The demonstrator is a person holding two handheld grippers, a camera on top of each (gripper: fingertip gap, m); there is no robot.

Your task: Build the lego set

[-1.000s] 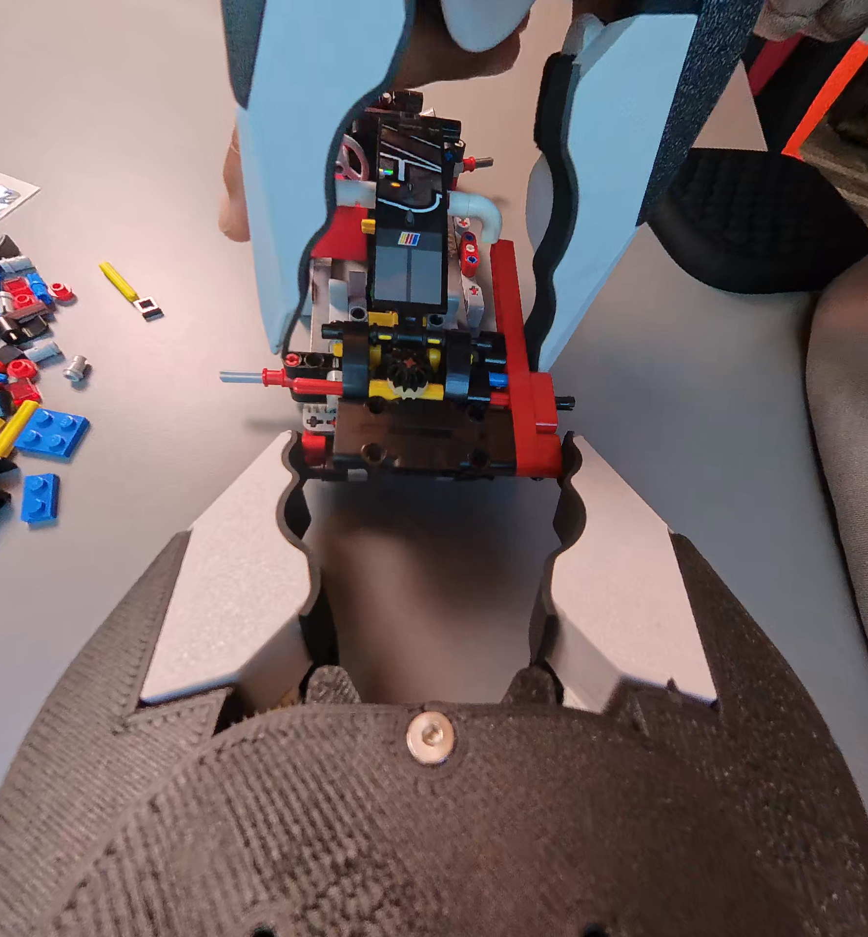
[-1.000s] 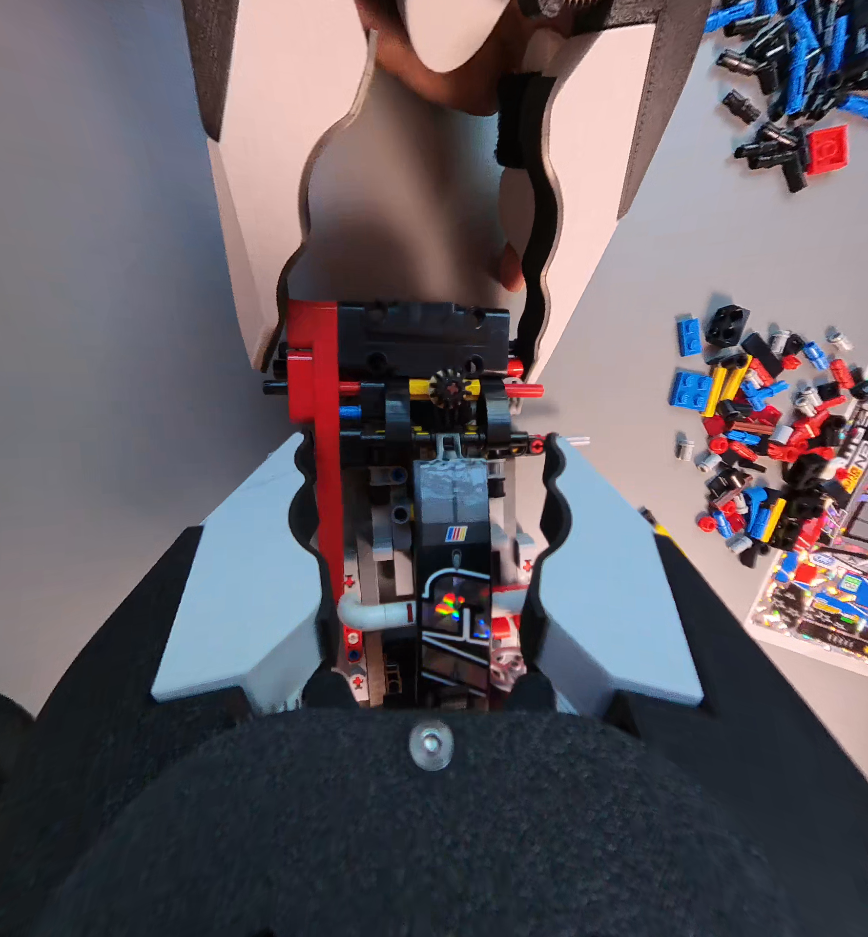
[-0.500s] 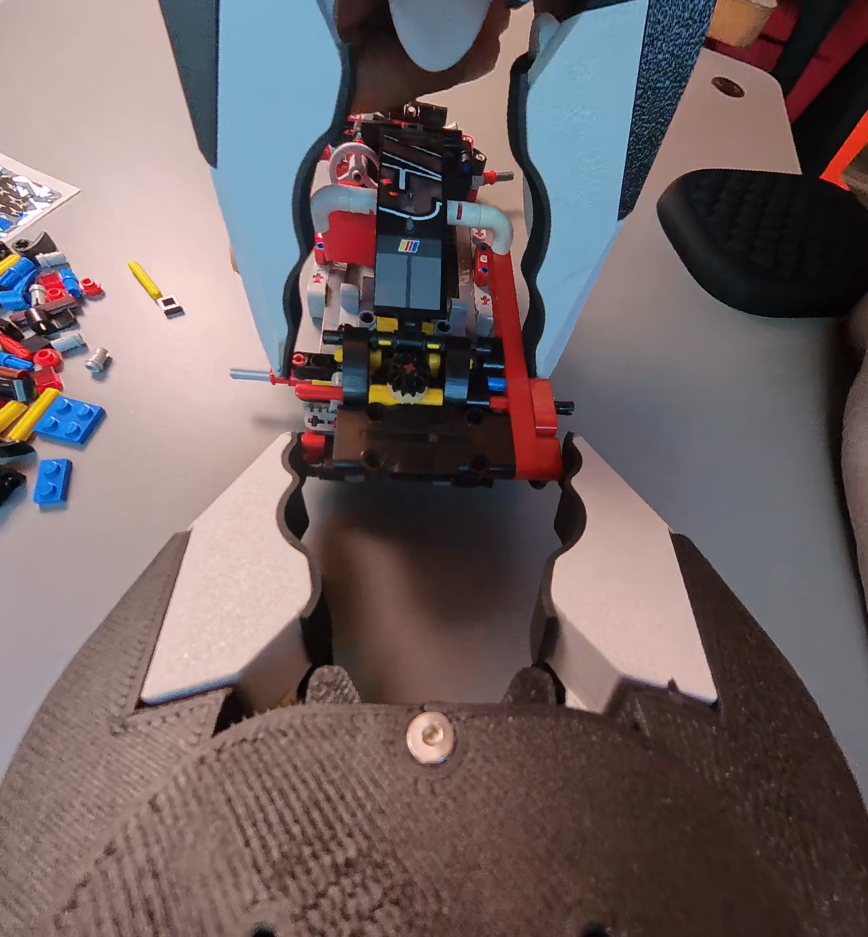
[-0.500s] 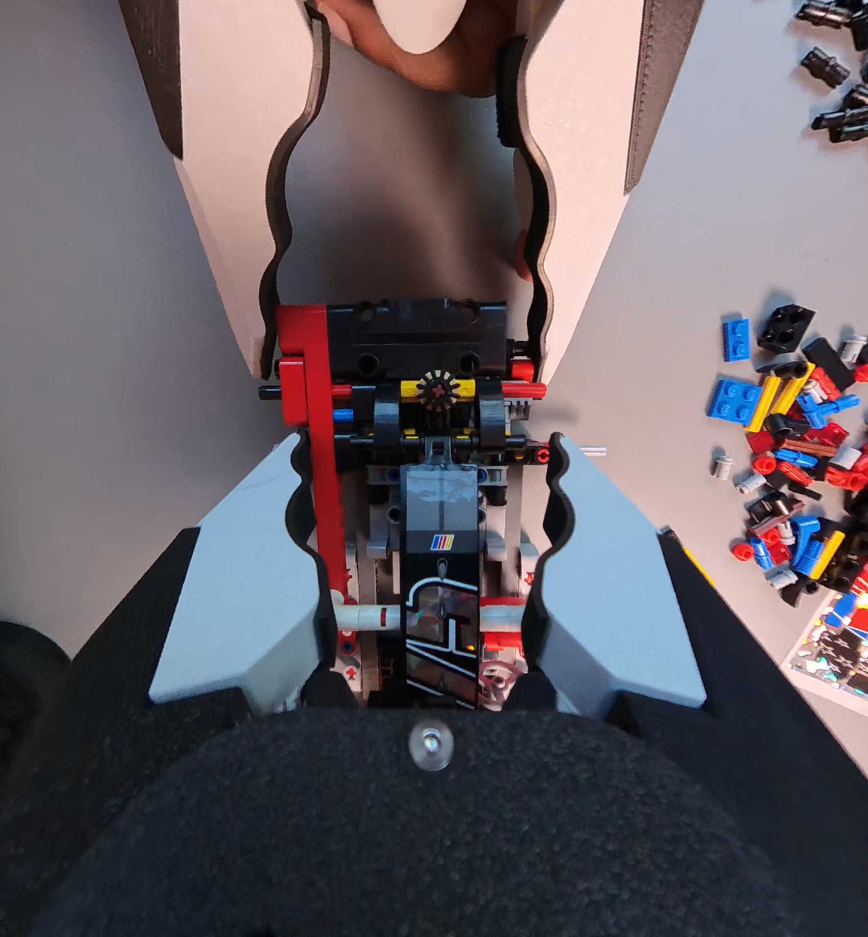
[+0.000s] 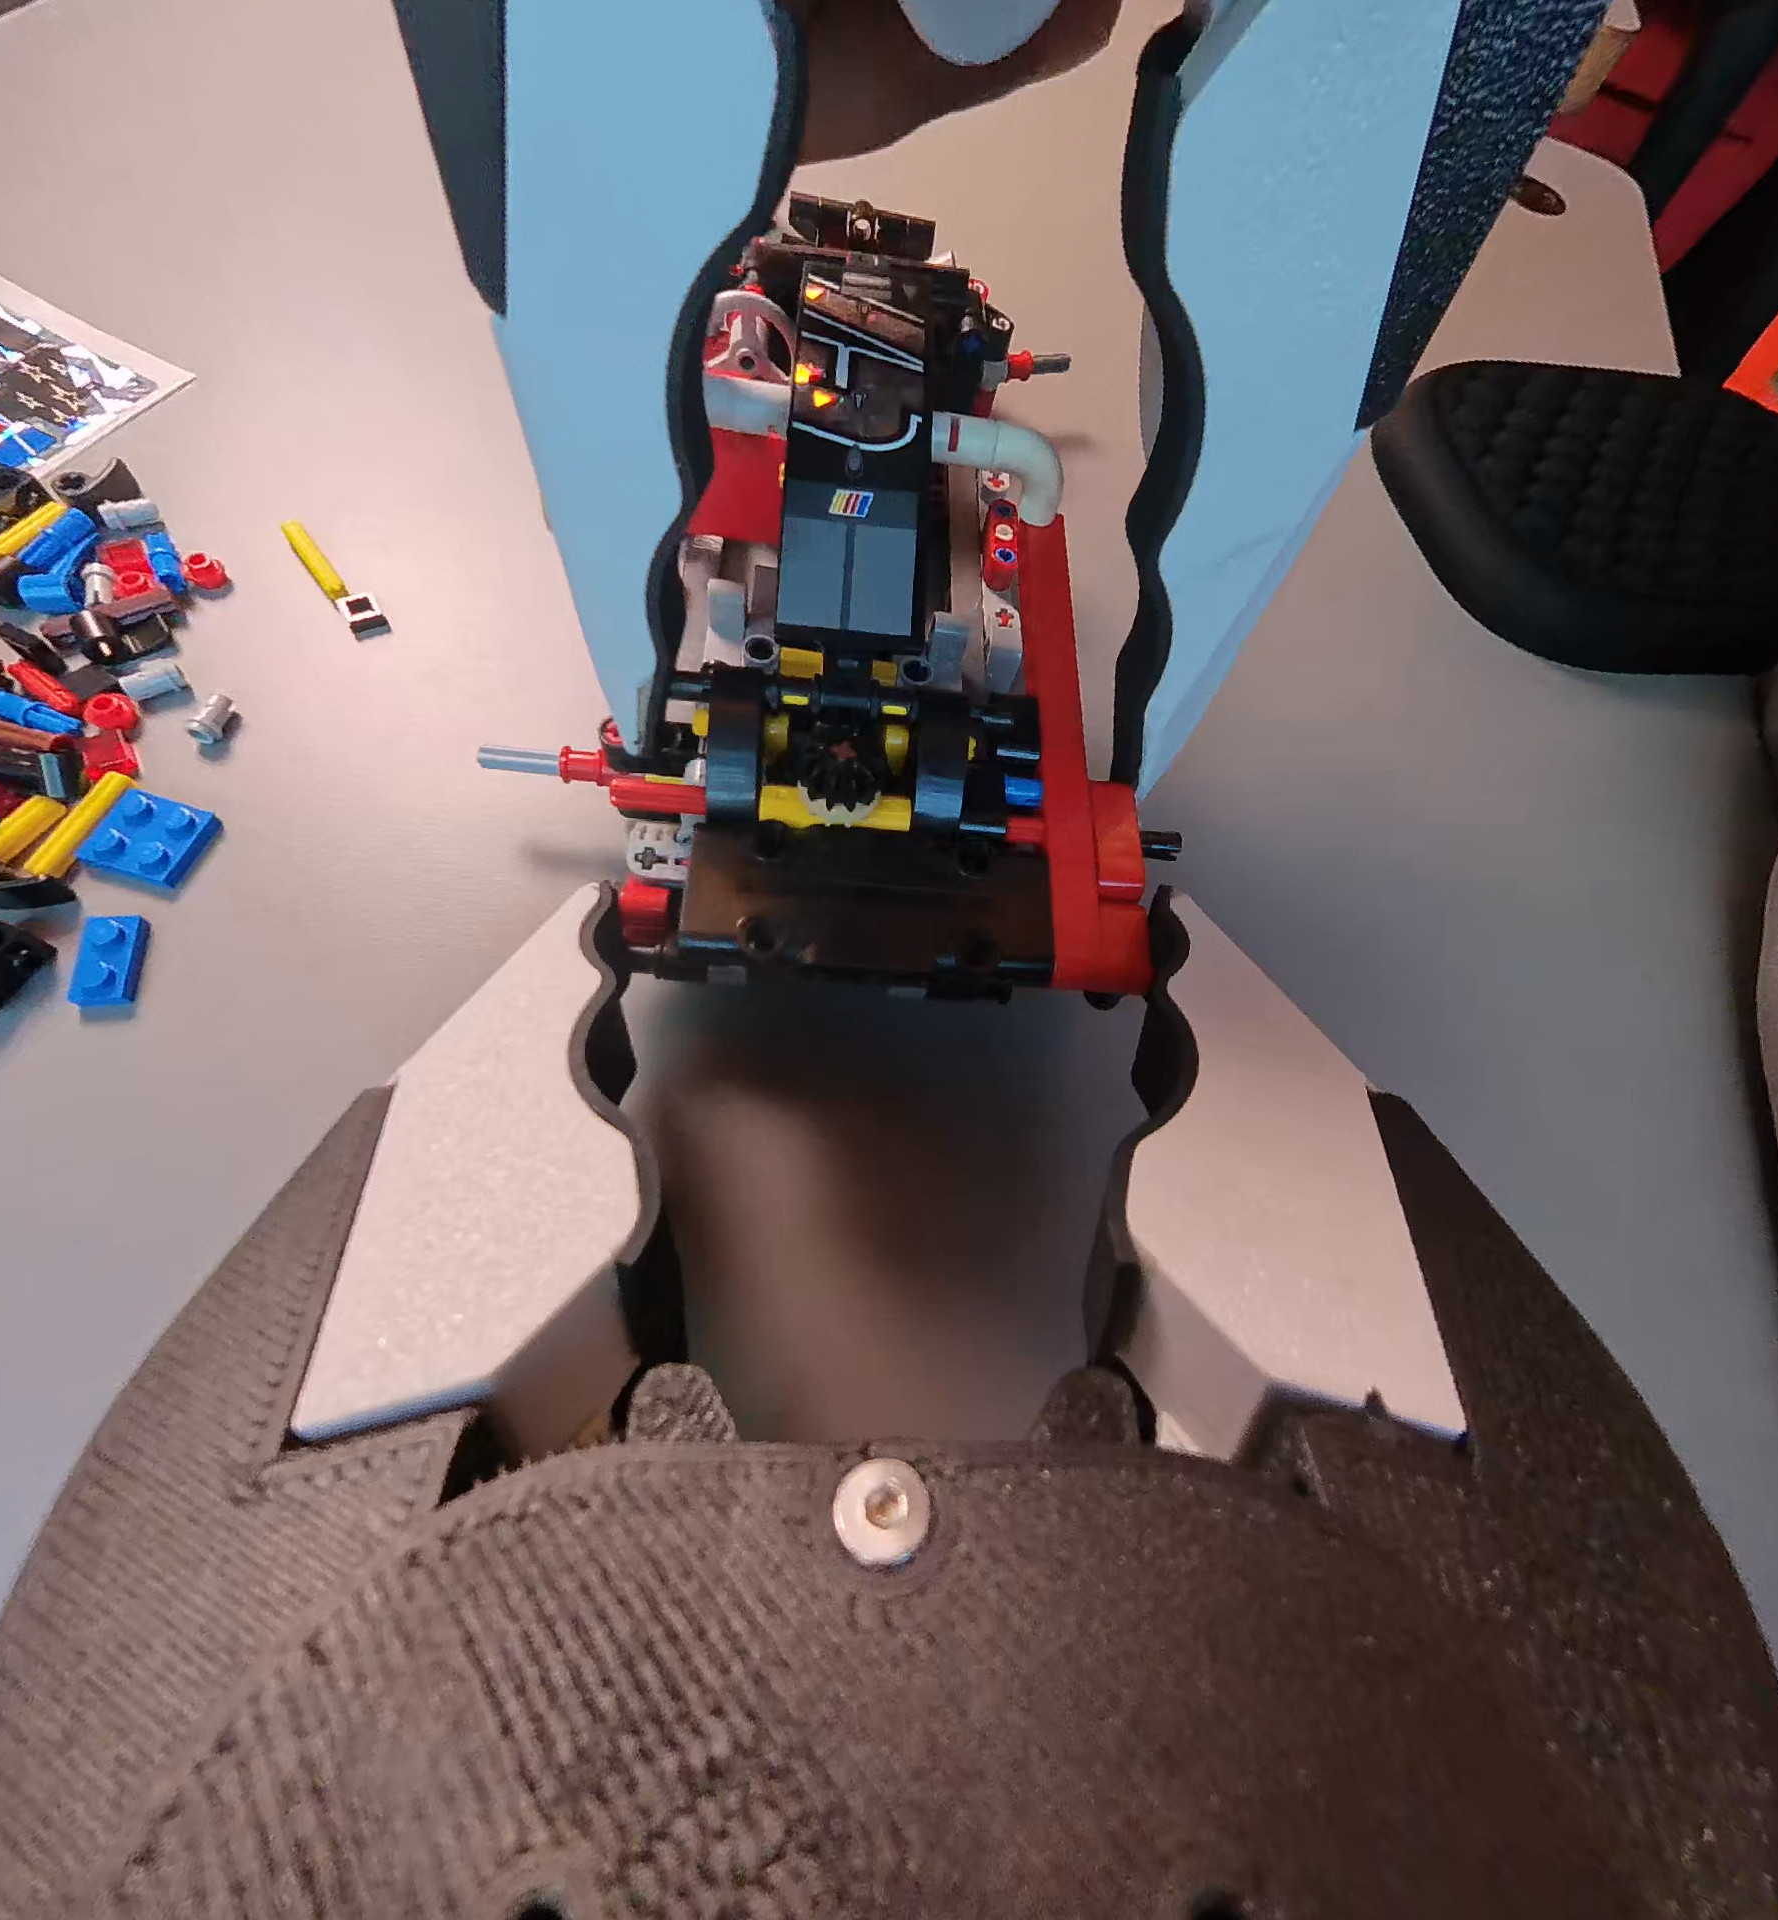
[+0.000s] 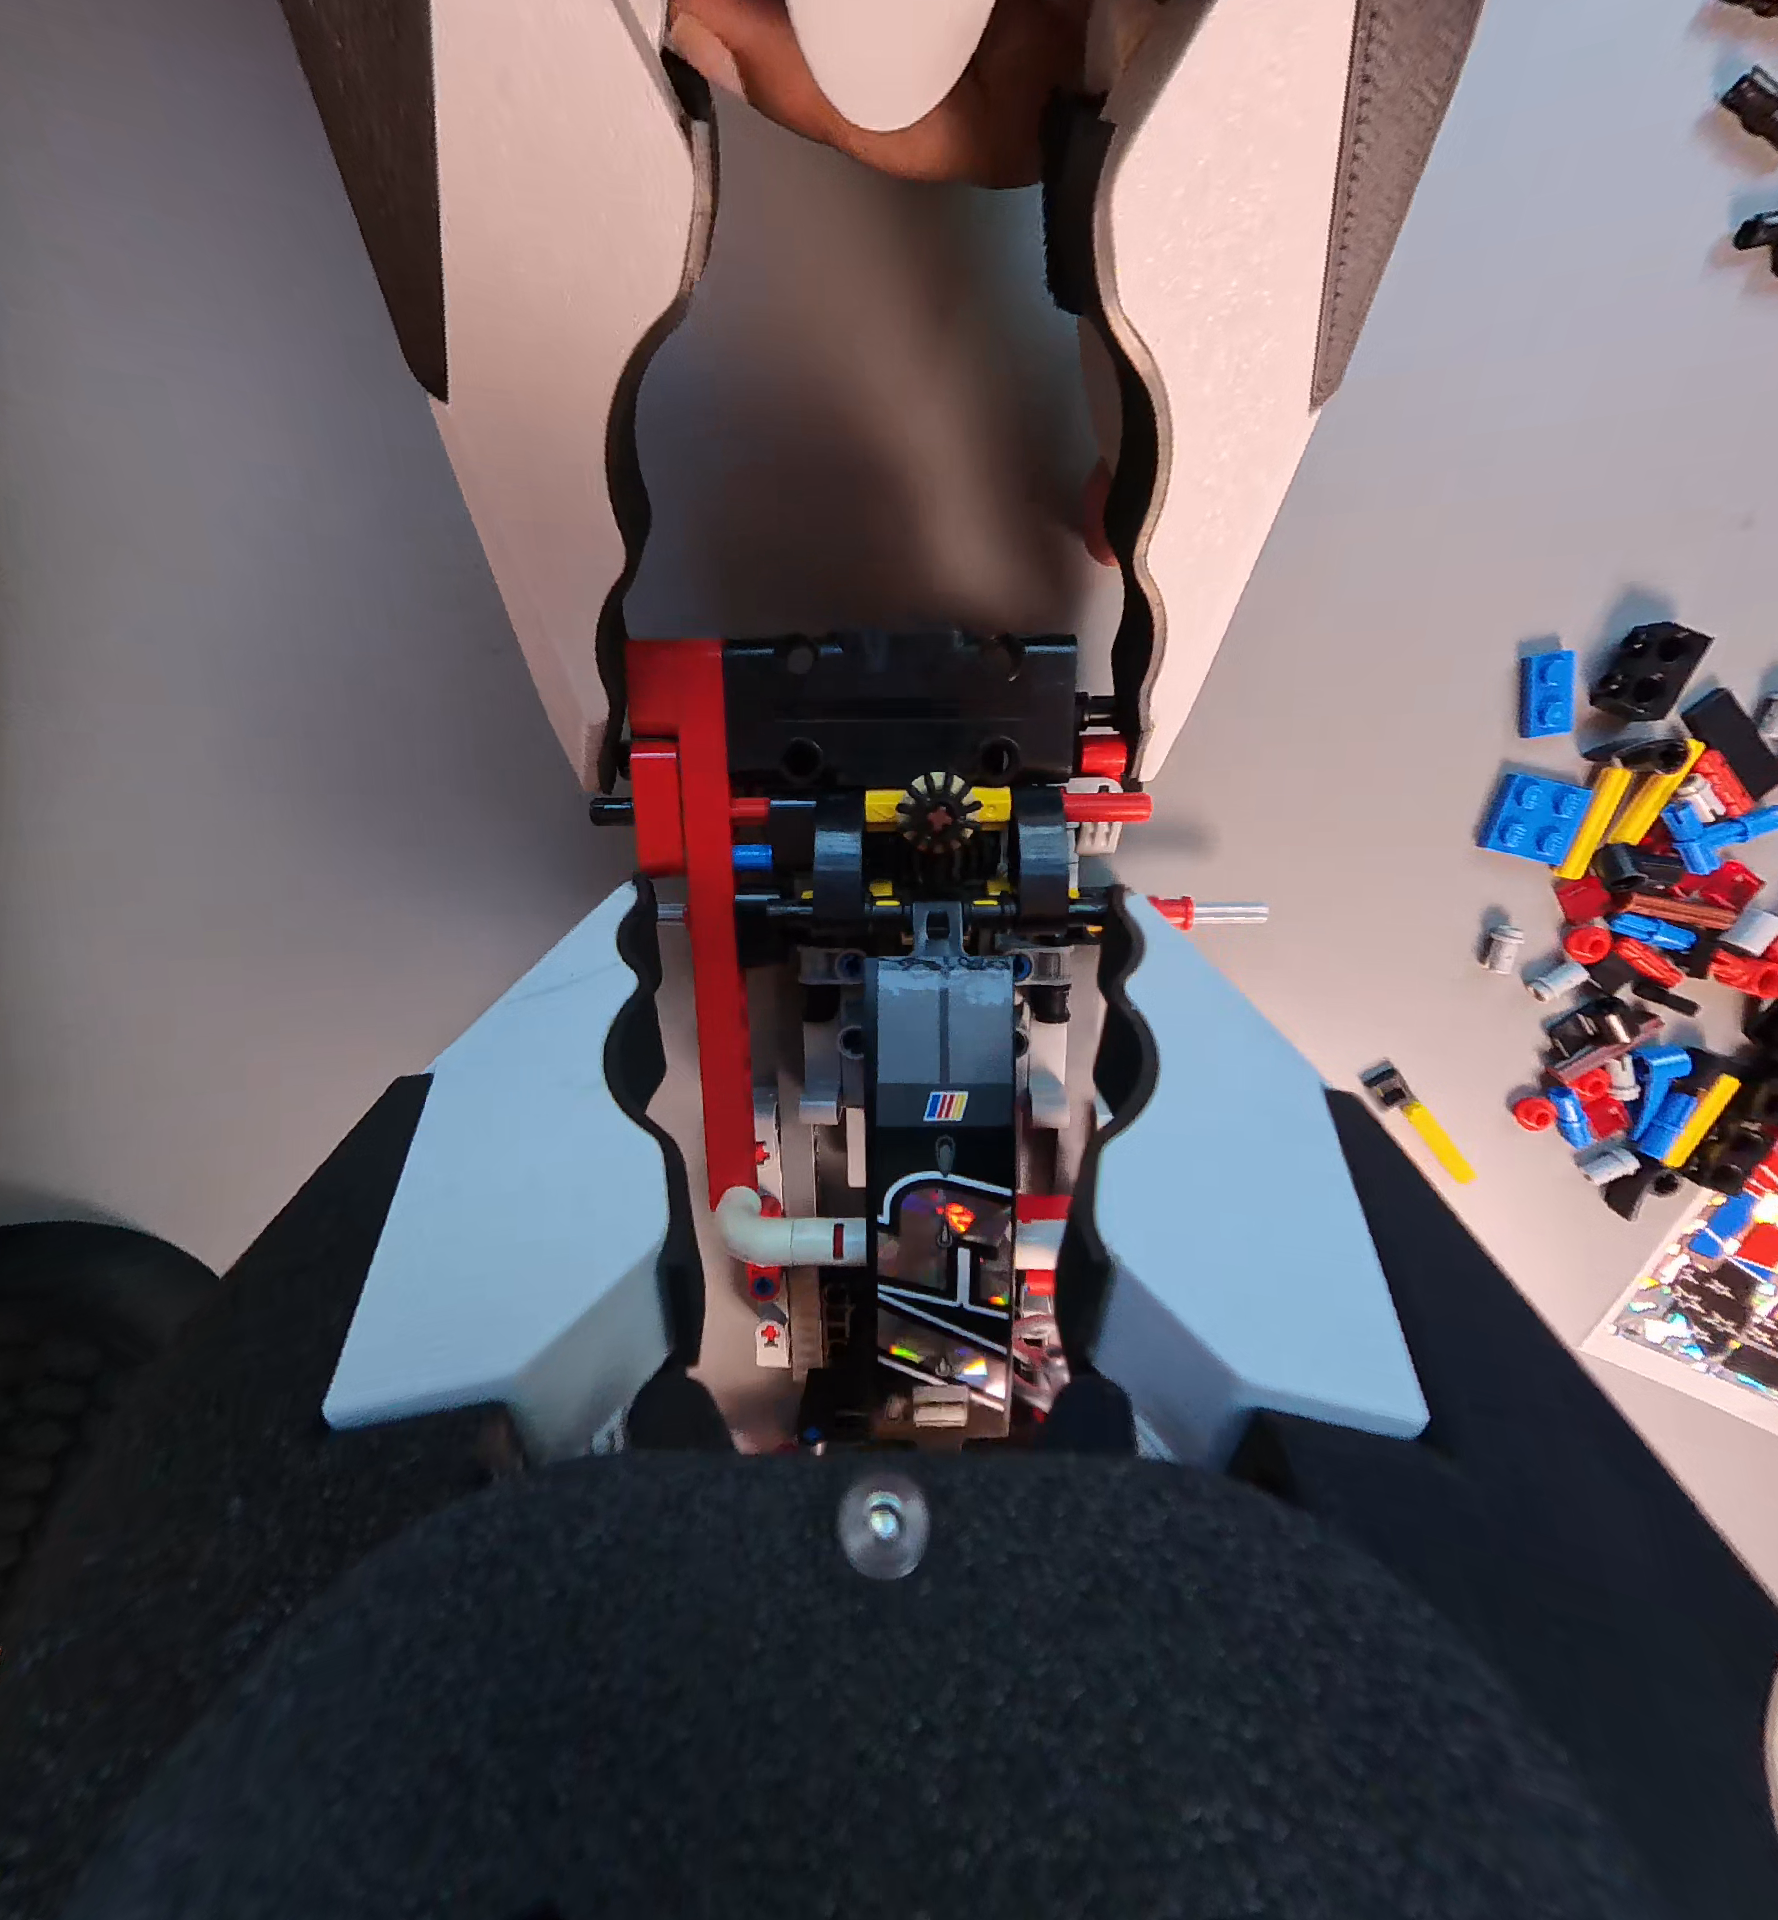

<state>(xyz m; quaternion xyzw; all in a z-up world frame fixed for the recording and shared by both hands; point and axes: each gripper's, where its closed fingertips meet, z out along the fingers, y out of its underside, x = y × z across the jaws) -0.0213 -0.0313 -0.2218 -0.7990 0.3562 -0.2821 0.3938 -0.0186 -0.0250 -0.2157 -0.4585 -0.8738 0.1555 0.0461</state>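
A partly built lego car, black, red and yellow with a red side beam, is held between both grippers over the grey table. My left gripper is shut on its black and red end, fingertips pressed on both sides. My right gripper faces it from the other side and is shut on the car, which lies lengthwise between its fingers. The right gripper also shows at the top of the left wrist view, and the left gripper at the top of the right wrist view.
A pile of loose lego pieces lies on the table, also in the right wrist view, beside a shiny sticker sheet. A yellow piece lies apart. A black textured pad sits past the table edge. Left and right tips are no more than a few centimetres apart.
Both grippers kept their hold on the car. The right gripper swung into line with the left one, and the pile and sticker sheet shifted in both views.
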